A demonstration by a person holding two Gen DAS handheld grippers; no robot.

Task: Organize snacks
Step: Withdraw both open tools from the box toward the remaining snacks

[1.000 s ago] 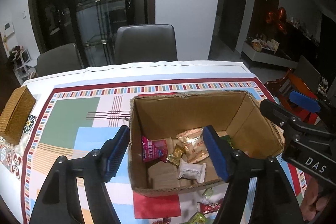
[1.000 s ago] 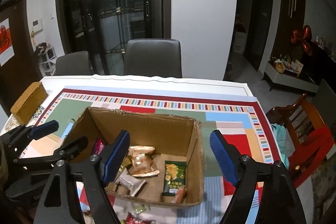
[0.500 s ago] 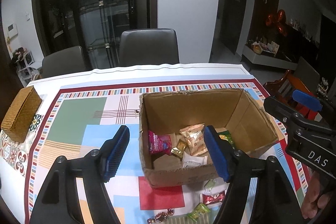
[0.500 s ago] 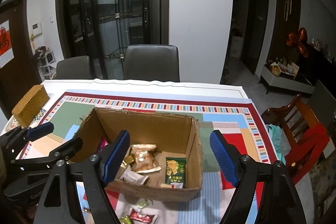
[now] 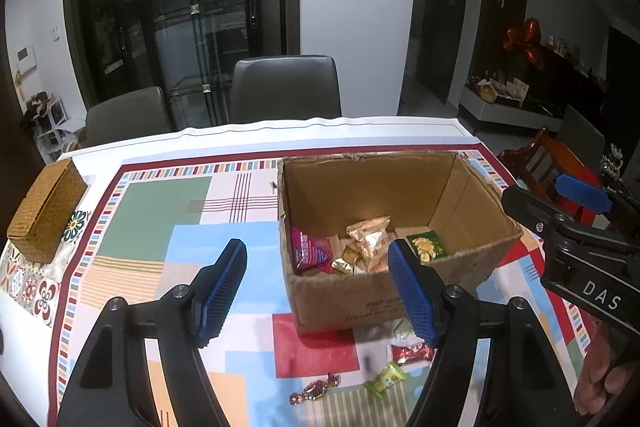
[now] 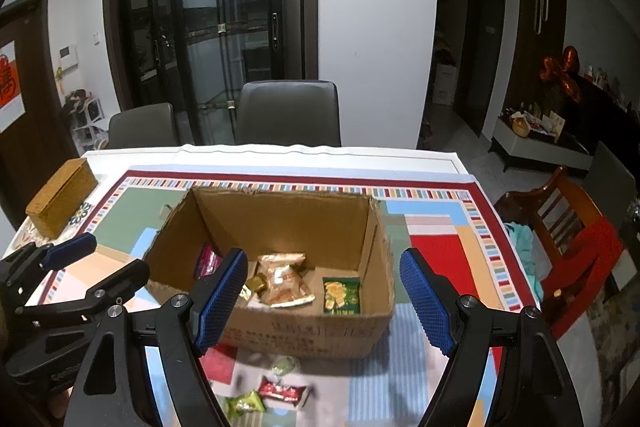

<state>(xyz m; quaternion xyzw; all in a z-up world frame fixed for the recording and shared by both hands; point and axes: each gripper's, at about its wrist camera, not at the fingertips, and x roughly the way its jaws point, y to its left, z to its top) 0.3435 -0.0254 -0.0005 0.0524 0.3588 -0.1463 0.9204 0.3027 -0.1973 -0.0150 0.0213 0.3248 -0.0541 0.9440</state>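
Patterned cloth (image 5: 132, 223) covers the table under both of my tools. Against the frames of a second ago, both cameras sit farther back: the cardboard box (image 5: 360, 301) looks smaller, and more loose sweets show on the cloth in front of it.

Nearest to me, the left gripper (image 5: 316, 291) has its blue pads well apart with nothing between them; one pad overlaps the box's near wall in the picture, but I cannot tell whether it touches. The right gripper (image 6: 328, 301) is likewise spread wide and empty, hanging over the near edge of the box.

On the cloth just before the box lie a red wrapped sweet (image 5: 412, 352), a green wrapped sweet (image 5: 386, 379) and a pale green sweet (image 5: 402, 329) close against the box wall. A brown twisted sweet (image 5: 314, 389) shows only in the left view.

Inside the box I see a pink packet (image 5: 310, 253), a gold-orange packet (image 5: 370, 239), a small gold sweet (image 5: 346, 264) and a green packet (image 5: 426, 247).

Farther off, a woven box (image 5: 46, 209) sits at the table's left edge, well apart from the cardboard box. Two grey chairs (image 5: 286, 89) stand beyond the table. The right view alone shows a red hanging on the door (image 6: 8, 85) at far left; the left view alone shows a hand (image 5: 598, 387) on the right tool.
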